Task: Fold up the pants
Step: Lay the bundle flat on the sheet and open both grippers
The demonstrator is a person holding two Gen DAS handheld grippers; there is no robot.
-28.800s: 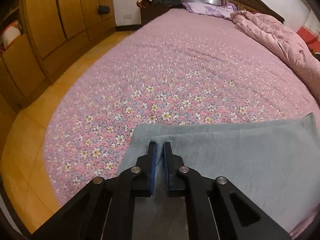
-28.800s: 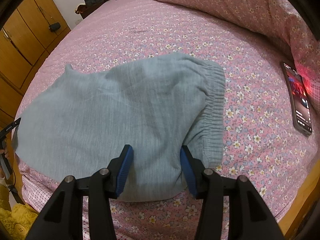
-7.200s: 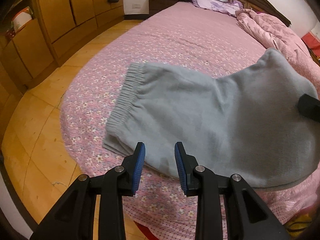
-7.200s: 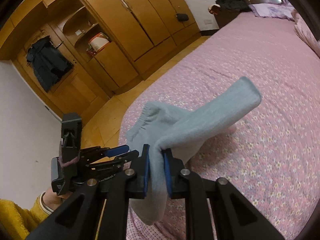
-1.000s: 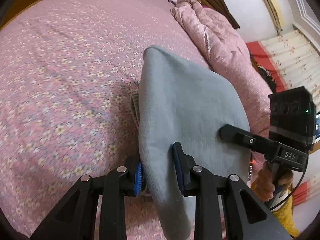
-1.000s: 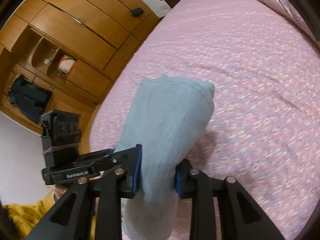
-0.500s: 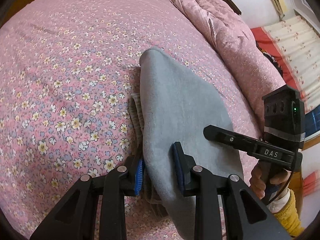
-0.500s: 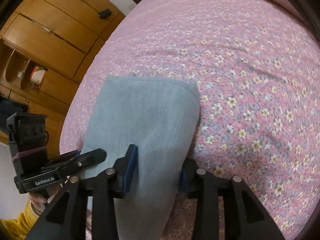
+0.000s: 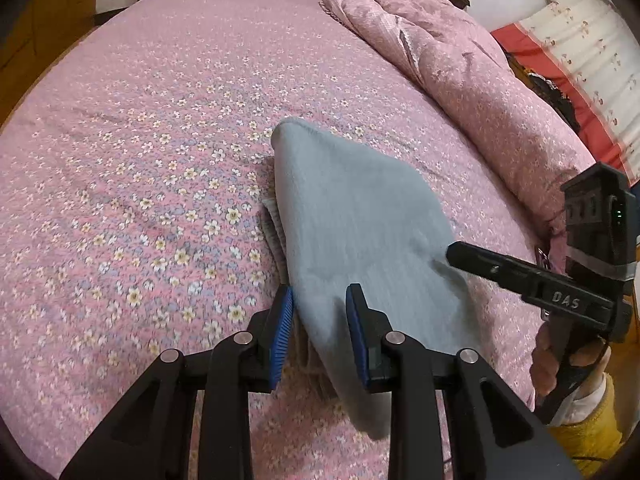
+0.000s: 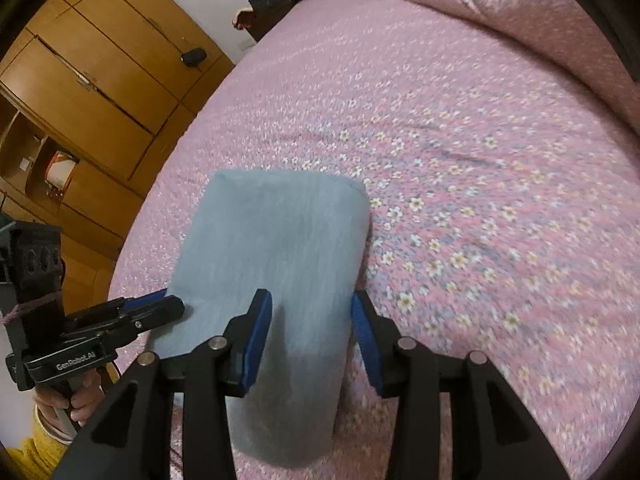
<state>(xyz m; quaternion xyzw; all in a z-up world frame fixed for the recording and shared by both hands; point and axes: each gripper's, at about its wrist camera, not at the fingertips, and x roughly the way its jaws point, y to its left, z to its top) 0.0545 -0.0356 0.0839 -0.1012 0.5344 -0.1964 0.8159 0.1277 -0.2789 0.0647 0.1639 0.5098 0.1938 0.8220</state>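
left gripper (image 10: 154, 309) — "GenRobot.AI", right gripper (image 9: 466, 254) — "DAS"

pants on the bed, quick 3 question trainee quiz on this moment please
1. True or false: the grey pants rest folded over on the flowered bedsheet.
2. Pick one: what is heaped along the far side of the bed in the left wrist view? A) a pink quilt B) a laptop C) a laundry basket
3. Short answer: in the right wrist view, what black tool comes in from the left edge towards the pants?

Key: 1 true; 2 A; 3 the left gripper
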